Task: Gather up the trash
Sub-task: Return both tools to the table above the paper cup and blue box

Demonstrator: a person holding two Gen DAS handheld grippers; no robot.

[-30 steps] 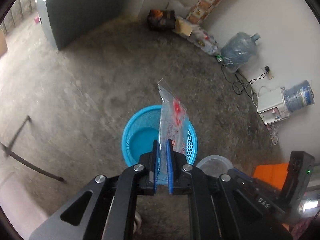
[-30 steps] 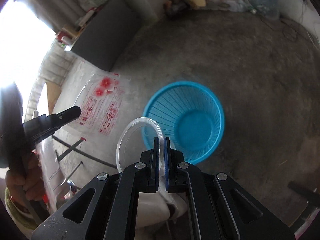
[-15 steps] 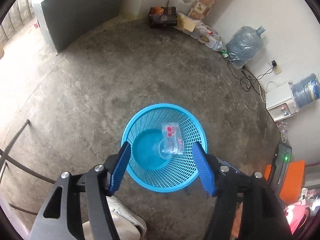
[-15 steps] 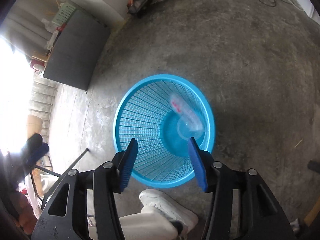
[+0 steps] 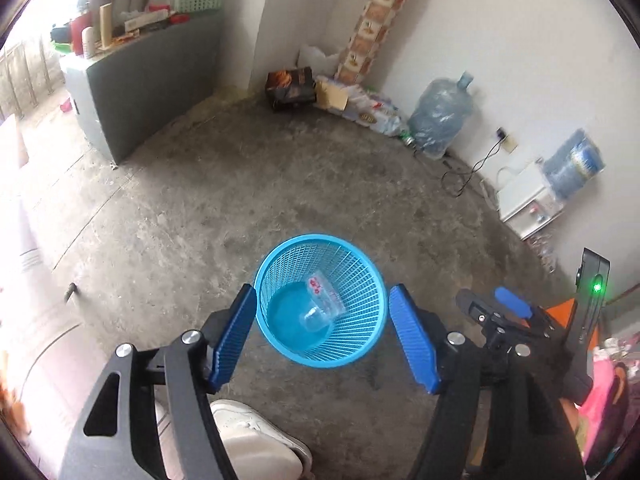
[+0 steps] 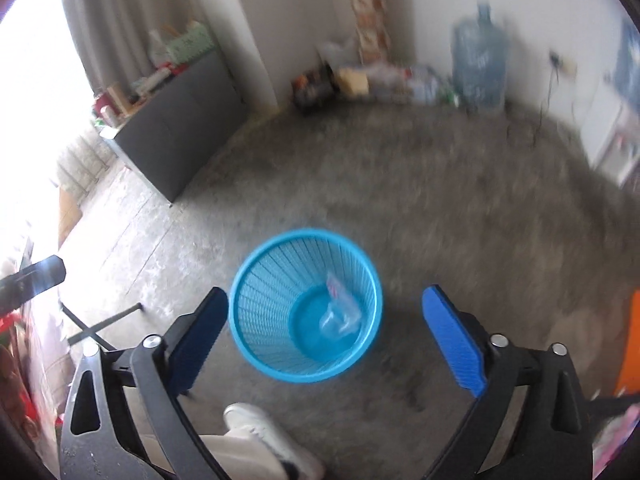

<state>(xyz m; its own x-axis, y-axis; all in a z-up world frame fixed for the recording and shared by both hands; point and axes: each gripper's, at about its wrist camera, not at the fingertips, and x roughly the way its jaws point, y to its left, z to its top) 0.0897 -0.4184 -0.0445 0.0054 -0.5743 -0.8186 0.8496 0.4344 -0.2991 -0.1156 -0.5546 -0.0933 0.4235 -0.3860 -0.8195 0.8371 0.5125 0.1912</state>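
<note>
Both pieces you held a second ago, the clear plastic bag with red print and the clear round plastic lid, now lie inside the blue mesh plastic basket on the concrete floor. Your left gripper and right gripper hang above it, jaws opening, nothing between them.

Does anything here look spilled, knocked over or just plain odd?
Nothing stands out. The blue basket stands upright on the concrete floor, and the clear plastic bag and clear lid lie inside it, nothing spilled around it. Both grippers, left and right, are opening, with nothing between their jaws.
</note>
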